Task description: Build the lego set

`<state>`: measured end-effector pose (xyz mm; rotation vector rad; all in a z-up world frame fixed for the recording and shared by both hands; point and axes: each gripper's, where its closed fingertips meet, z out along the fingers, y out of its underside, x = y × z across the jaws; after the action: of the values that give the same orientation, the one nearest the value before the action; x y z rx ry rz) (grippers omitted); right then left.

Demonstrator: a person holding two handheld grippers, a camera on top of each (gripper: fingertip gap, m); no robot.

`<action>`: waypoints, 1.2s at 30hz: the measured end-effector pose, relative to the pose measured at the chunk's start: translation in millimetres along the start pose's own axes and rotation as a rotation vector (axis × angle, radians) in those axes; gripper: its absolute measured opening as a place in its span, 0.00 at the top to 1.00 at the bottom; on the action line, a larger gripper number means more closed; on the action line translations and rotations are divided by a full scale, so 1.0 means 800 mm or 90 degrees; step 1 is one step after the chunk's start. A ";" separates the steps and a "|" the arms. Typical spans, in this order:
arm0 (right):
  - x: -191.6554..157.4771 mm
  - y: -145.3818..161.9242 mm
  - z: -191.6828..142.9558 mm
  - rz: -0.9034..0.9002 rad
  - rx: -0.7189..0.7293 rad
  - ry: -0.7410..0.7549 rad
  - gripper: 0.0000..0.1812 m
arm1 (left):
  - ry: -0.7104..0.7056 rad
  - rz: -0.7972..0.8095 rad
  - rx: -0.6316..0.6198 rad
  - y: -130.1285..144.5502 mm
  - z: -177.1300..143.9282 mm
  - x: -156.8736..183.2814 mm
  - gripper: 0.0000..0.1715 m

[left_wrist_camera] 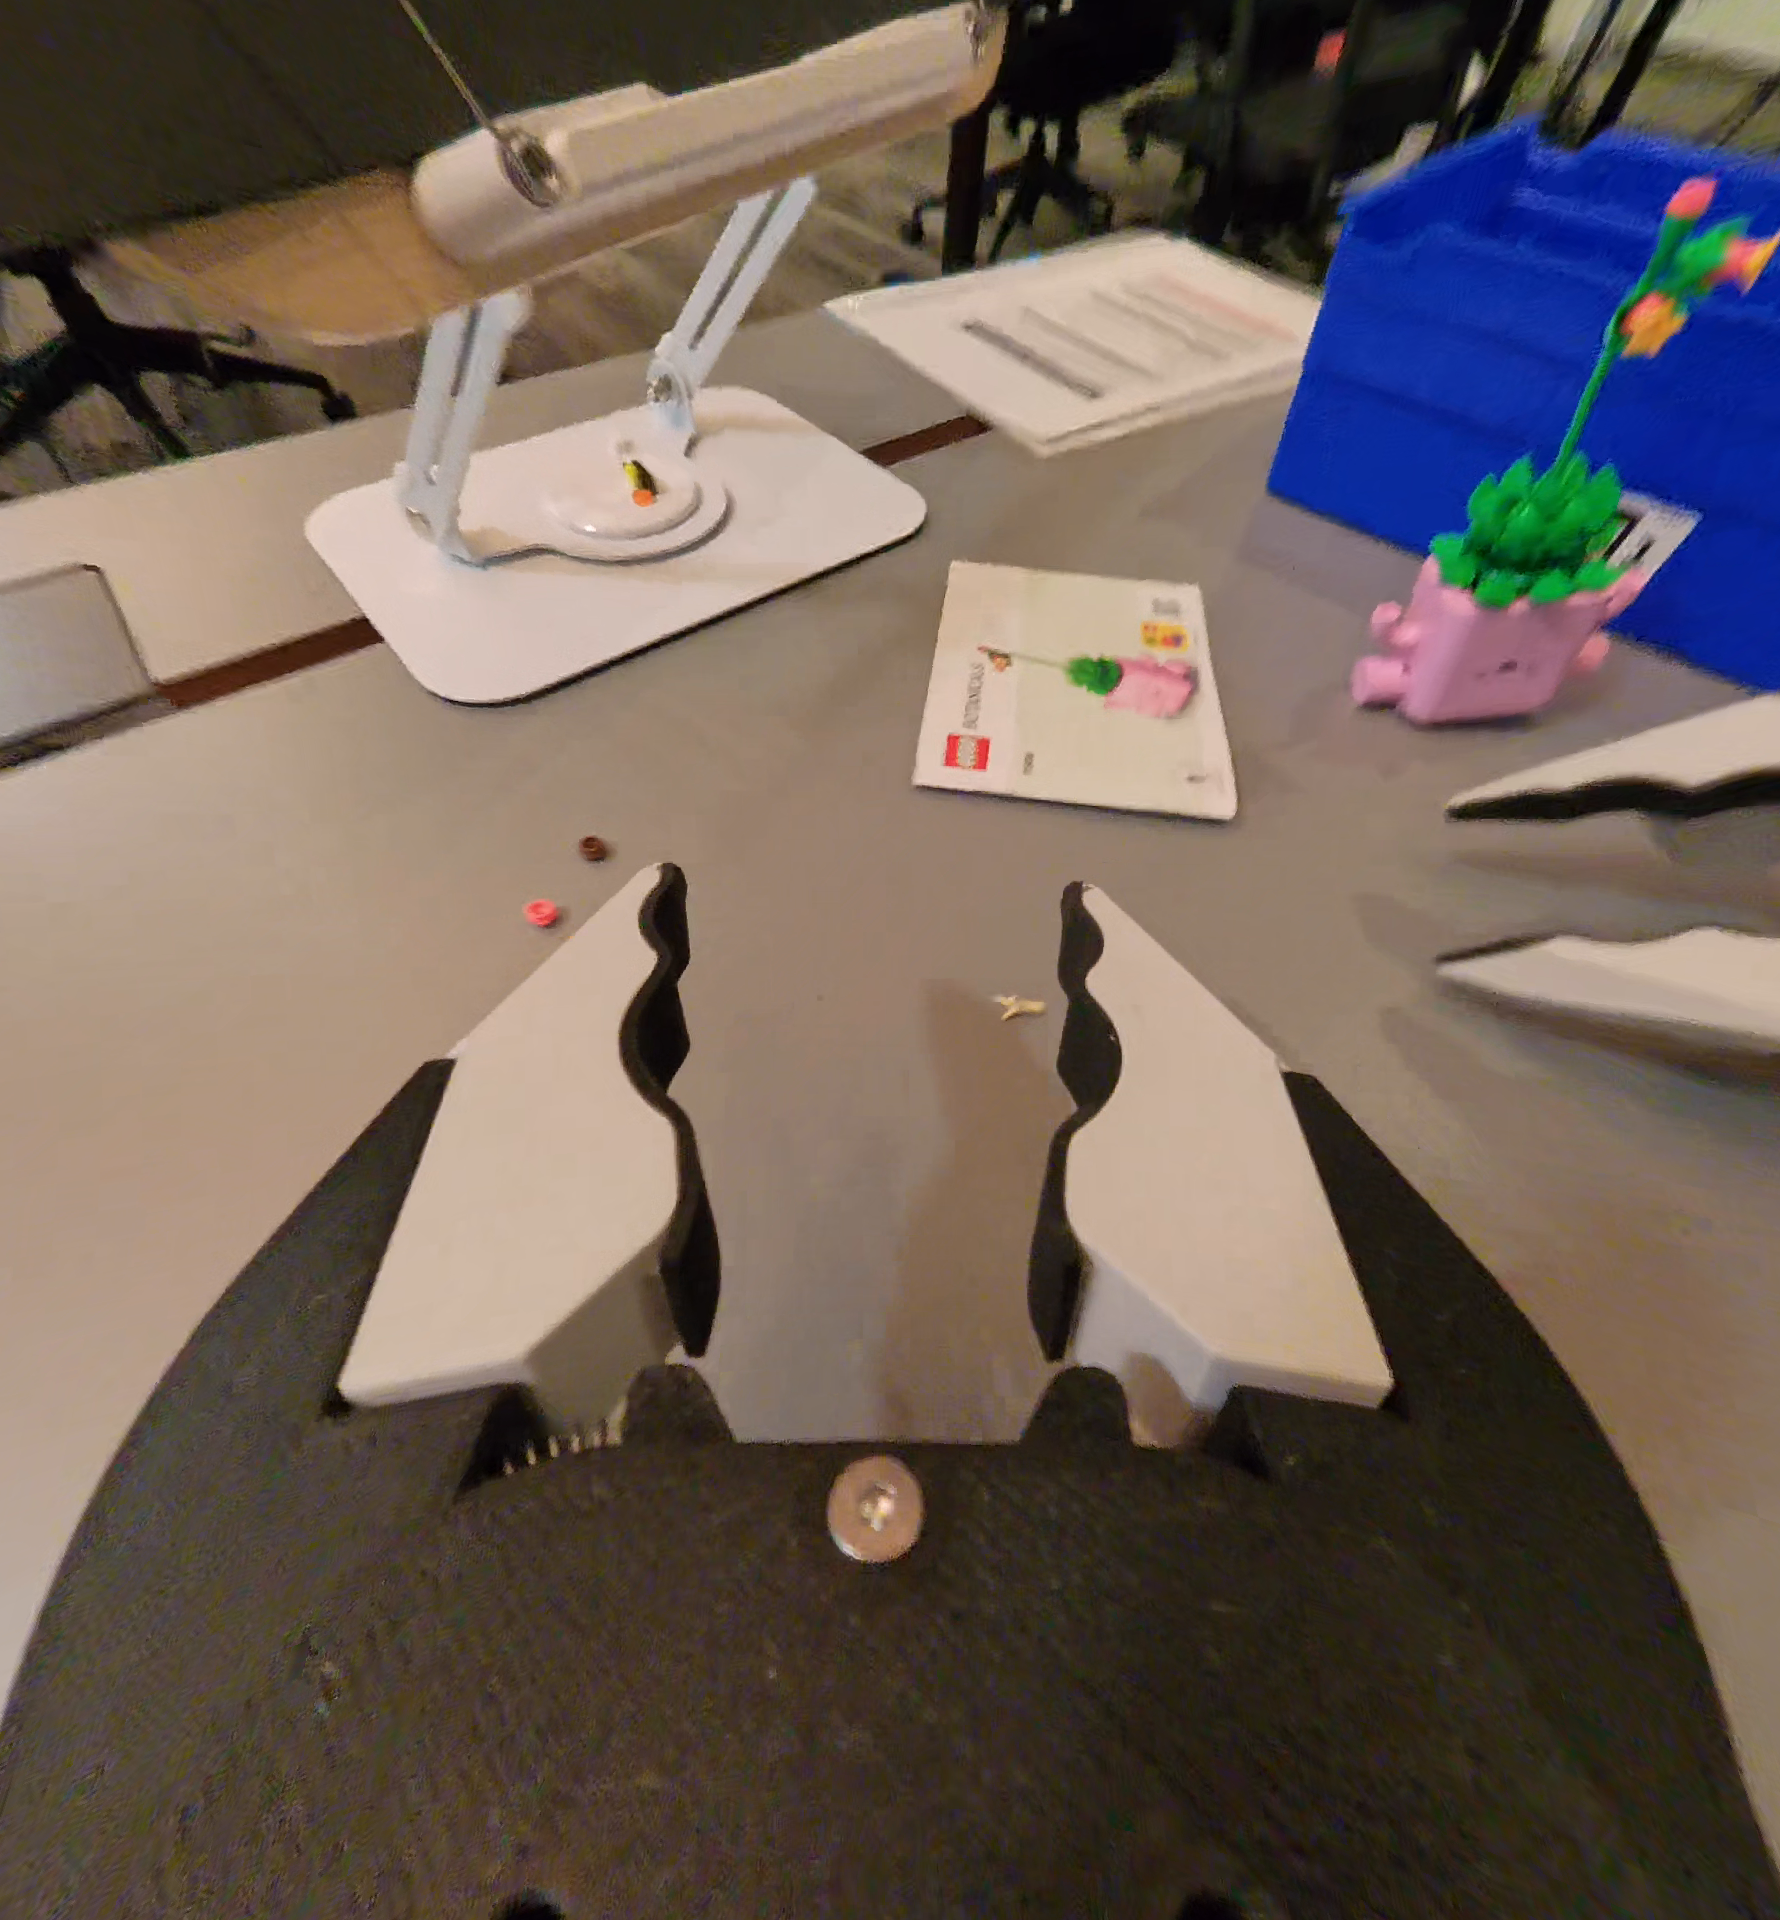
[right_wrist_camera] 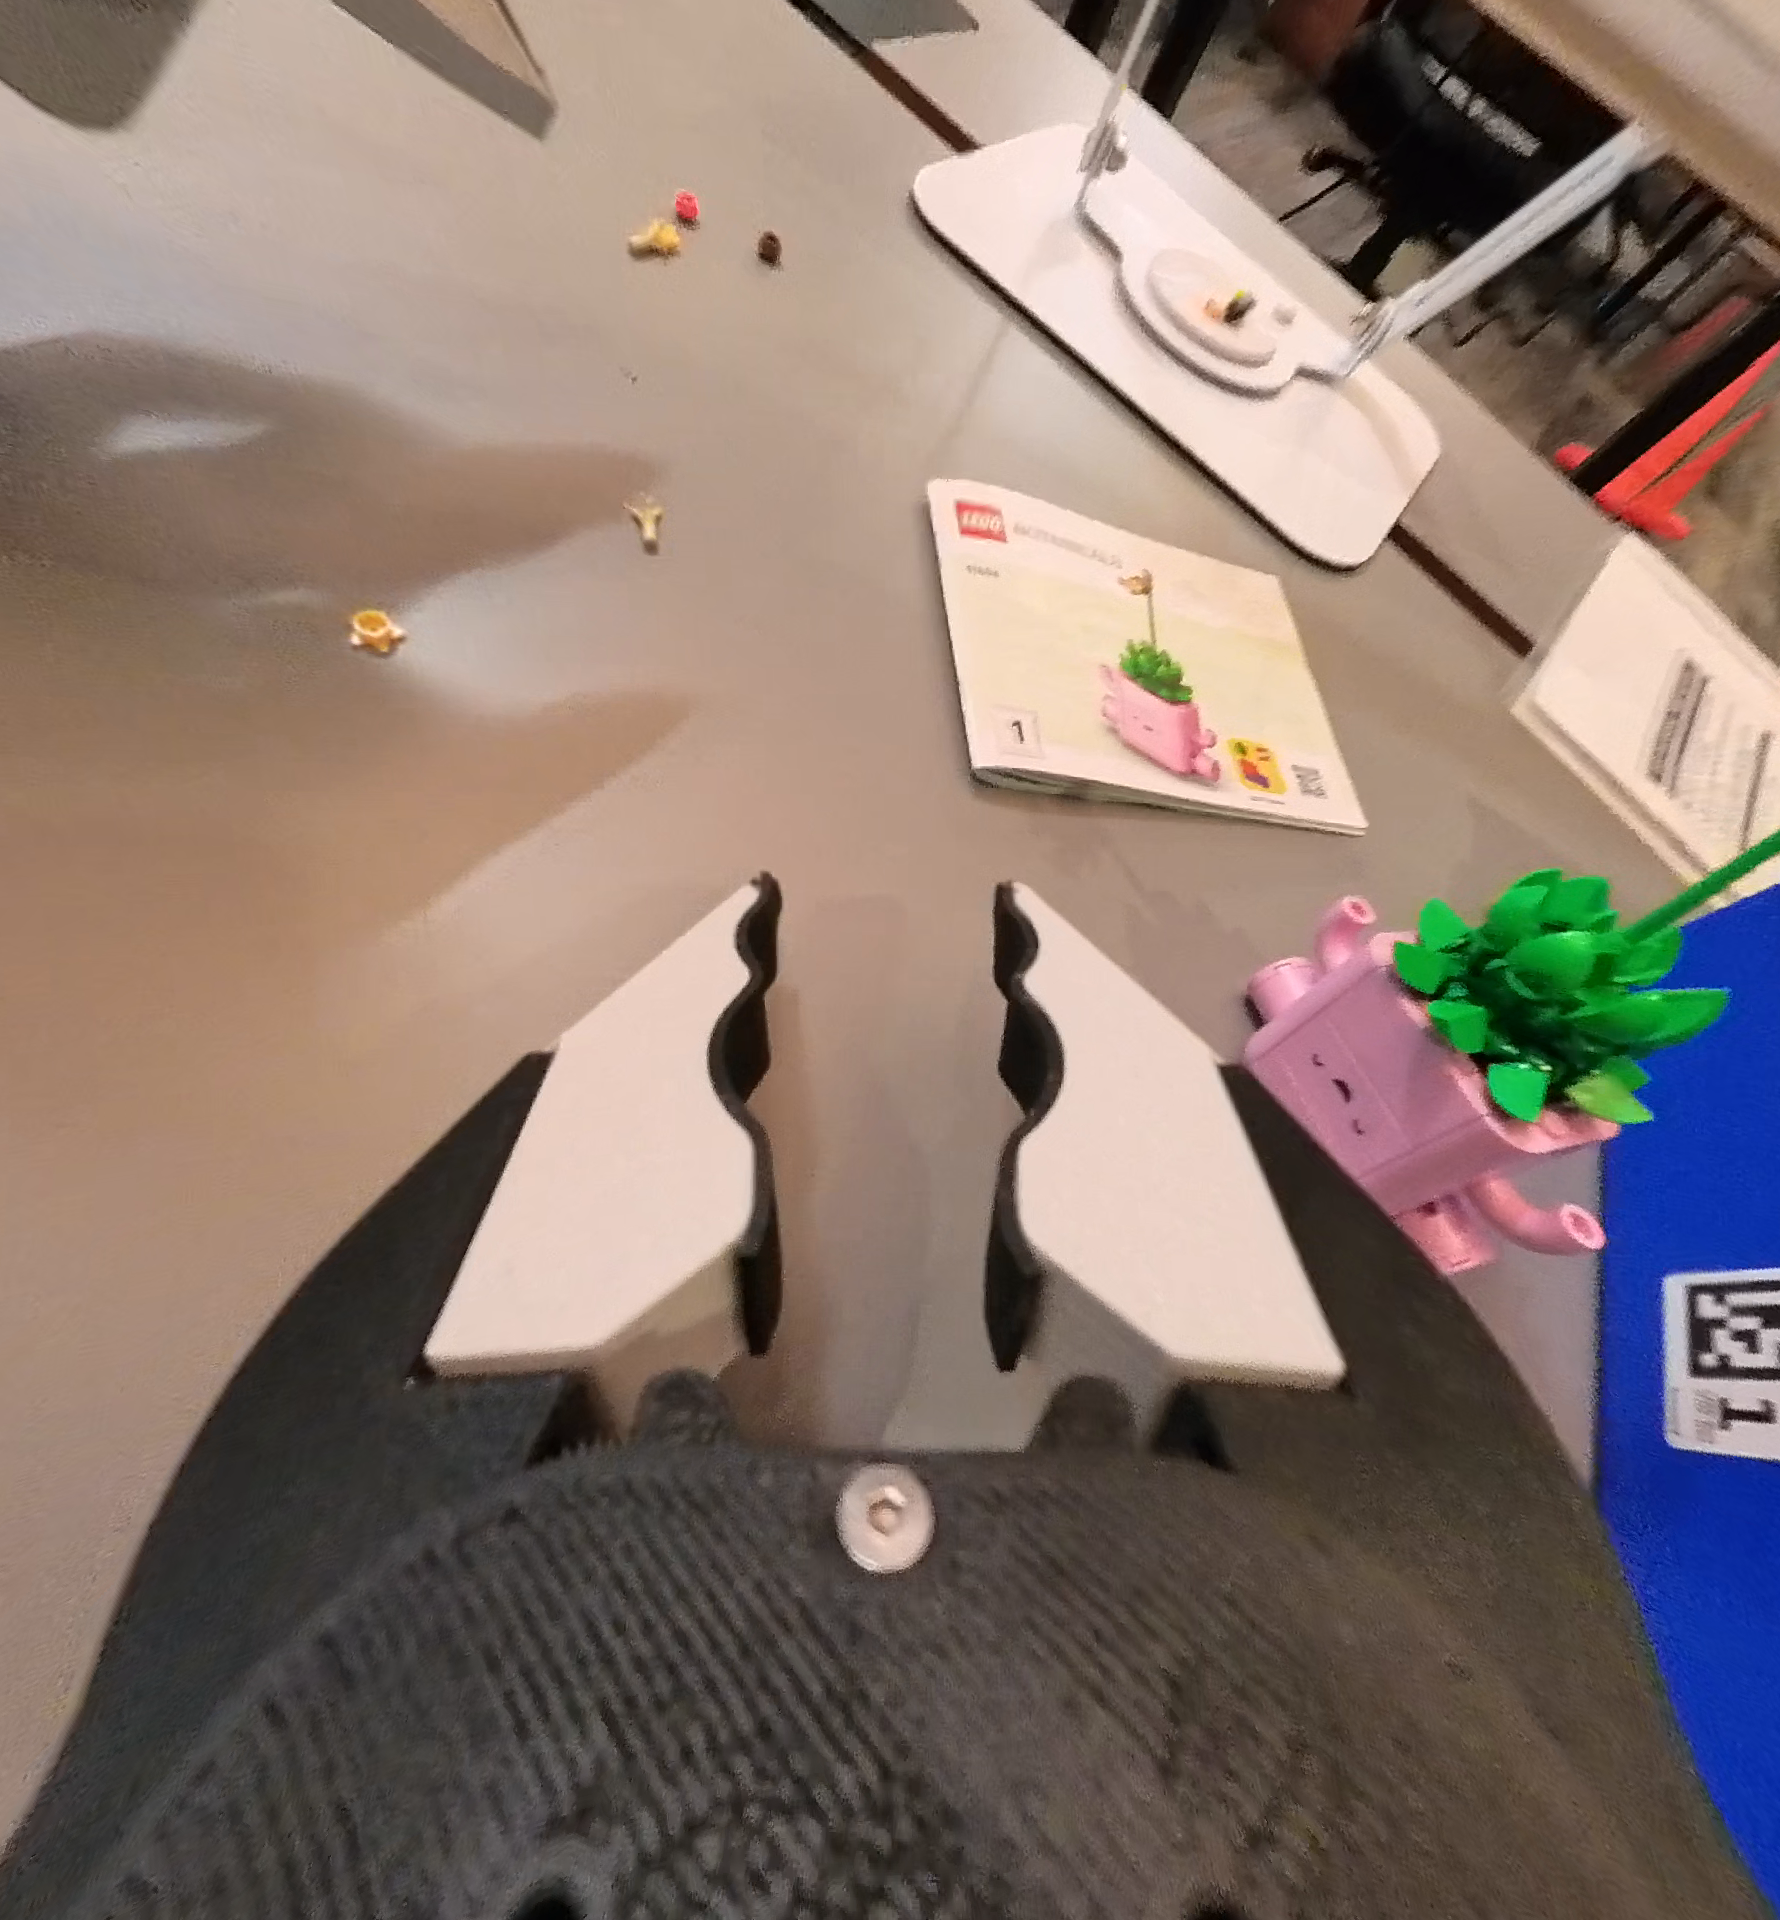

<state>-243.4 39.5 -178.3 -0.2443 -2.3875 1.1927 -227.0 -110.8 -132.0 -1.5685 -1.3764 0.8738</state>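
Note:
A pink lego pot (left_wrist_camera: 1478,644) with green leaves and a tall flower stem (left_wrist_camera: 1603,353) stands on the grey table beside the blue bin; it also shows in the right wrist view (right_wrist_camera: 1385,1091). My left gripper (left_wrist_camera: 870,883) is open and empty above bare table. A tiny yellow piece (left_wrist_camera: 1019,1005) lies by its right finger; a pink stud (left_wrist_camera: 542,913) and a brown stud (left_wrist_camera: 594,849) lie to its left. My right gripper (right_wrist_camera: 886,888) is open and empty, left of the pot. Small yellow pieces (right_wrist_camera: 377,631) (right_wrist_camera: 646,520) lie farther off.
An instruction booklet (left_wrist_camera: 1073,696) (right_wrist_camera: 1135,655) lies mid-table. A white stand base (left_wrist_camera: 616,540) (right_wrist_camera: 1177,343) holds a slanted board. A blue bin (left_wrist_camera: 1551,395) (right_wrist_camera: 1727,1351) sits at the right. Paper sheets (left_wrist_camera: 1083,332) lie behind. The right gripper's fingers (left_wrist_camera: 1644,997) show at the right edge. The tiny yellow piece (left_wrist_camera: 1019,1005) is about 7 cm from my left fingertips. My right wrist view (right_wrist_camera: 652,521) looks at it from another angle.

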 end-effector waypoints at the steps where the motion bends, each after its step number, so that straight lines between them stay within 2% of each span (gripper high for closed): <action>1: 0.000 -0.004 -0.002 -0.010 0.011 0.012 0.78 | -0.012 0.028 -0.009 0.000 -0.009 -0.007 0.59; 4: -0.023 -0.050 -0.009 -0.010 0.088 0.007 0.81 | -0.050 0.056 -0.015 0.009 -0.049 -0.033 0.59; 6: -0.057 -0.112 -0.011 -0.009 0.165 -0.033 0.81 | -0.086 0.025 -0.017 0.026 -0.083 -0.056 0.60; 8: -0.098 -0.181 -0.004 -0.023 0.220 -0.092 0.80 | -0.097 -0.055 0.016 0.039 -0.121 -0.072 0.61; 10: -0.148 -0.247 0.012 -0.044 0.238 -0.175 0.75 | -0.093 -0.128 0.067 0.045 -0.152 -0.085 0.63; 13: -0.230 -0.341 0.030 -0.077 0.254 -0.305 0.73 | -0.128 -0.144 0.122 0.051 -0.185 -0.116 0.66; 16: -0.292 -0.403 0.045 -0.096 0.248 -0.384 0.71 | -0.113 -0.166 0.143 0.049 -0.208 -0.127 0.66; 18: -0.314 -0.426 0.052 -0.084 0.253 -0.408 0.71 | -0.108 -0.197 0.172 0.050 -0.221 -0.135 0.66; 21: -0.318 -0.430 0.061 -0.036 0.257 -0.403 0.72 | -0.087 -0.240 0.175 0.062 -0.229 -0.141 0.70; 24: -0.287 -0.406 0.073 0.024 0.239 -0.363 0.74 | -0.062 -0.281 0.178 0.067 -0.238 -0.140 0.76; 26: -0.240 -0.382 0.080 0.051 0.215 -0.296 0.74 | -0.062 -0.296 0.180 0.071 -0.246 -0.142 0.80; 30: -0.131 -0.340 0.074 0.127 0.196 -0.185 0.75 | -0.088 -0.313 0.187 0.078 -0.262 -0.154 0.82; 32: -0.086 -0.306 0.075 0.127 0.150 -0.113 0.75 | -0.082 -0.325 0.205 0.075 -0.264 -0.157 0.83; 36: -0.027 -0.247 0.065 0.121 0.098 0.002 0.75 | -0.050 -0.338 0.191 0.078 -0.249 -0.145 0.83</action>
<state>-240.4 -125.4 -56.2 -0.4308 -2.2956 1.4539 -39.5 -256.9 -114.6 -0.8872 -1.5352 0.7701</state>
